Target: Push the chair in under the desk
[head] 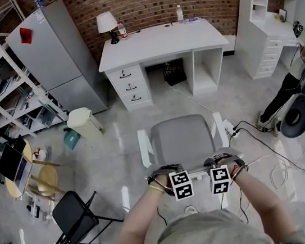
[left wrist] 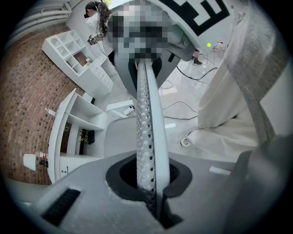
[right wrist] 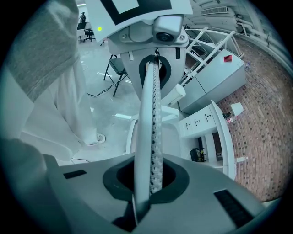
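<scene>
A grey chair (head: 181, 140) with white armrests stands on the floor in front of me, facing the white desk (head: 160, 40) against the brick wall, with a stretch of floor between them. My left gripper (head: 170, 173) and right gripper (head: 220, 162) sit side by side at the chair's near edge, by its back. They point toward each other. In the left gripper view the jaws (left wrist: 143, 68) lie pressed together with nothing between them, the chair (left wrist: 116, 137) beyond. The right gripper (right wrist: 155, 66) looks the same, shut and empty, with the chair (right wrist: 173, 137) and desk (right wrist: 215, 132) behind.
A grey fridge (head: 57, 53) and a white bin (head: 84, 123) stand left of the desk. A black folding chair (head: 73, 216) is at my left. Cables (head: 270, 152) and a power strip lie right of the chair. A person (head: 303, 67) stands by the white bookcase (head: 272, 9).
</scene>
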The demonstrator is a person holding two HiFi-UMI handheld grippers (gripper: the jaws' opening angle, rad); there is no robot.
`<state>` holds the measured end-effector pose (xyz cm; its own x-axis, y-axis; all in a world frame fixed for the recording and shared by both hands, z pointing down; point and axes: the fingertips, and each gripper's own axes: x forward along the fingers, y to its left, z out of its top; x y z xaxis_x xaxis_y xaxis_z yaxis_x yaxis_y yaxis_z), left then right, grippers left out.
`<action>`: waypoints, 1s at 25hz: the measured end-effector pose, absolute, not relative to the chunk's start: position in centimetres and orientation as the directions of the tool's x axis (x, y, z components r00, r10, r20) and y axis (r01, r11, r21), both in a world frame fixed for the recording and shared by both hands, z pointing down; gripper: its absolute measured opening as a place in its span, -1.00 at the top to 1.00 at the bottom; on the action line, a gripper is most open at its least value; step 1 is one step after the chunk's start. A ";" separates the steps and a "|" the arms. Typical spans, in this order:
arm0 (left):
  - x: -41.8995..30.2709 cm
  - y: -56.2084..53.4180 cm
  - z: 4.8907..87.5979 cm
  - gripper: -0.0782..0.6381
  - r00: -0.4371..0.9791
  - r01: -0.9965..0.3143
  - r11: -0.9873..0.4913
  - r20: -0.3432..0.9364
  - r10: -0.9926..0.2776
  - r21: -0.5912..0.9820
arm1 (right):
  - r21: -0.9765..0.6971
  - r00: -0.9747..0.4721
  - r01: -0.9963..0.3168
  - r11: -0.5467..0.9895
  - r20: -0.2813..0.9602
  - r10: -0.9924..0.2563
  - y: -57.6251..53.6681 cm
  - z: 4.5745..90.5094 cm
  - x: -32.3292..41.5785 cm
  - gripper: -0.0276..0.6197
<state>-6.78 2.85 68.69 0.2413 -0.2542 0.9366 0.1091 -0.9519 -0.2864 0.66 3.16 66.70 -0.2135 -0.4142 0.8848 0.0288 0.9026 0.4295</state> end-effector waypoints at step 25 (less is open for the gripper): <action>-6.3 -0.6 68.5 0.71 0.243 0.111 -0.953 0.937 -0.249 -0.282 | 0.453 -0.195 0.029 0.891 0.877 -0.439 -0.5 66.6 1.2 0.85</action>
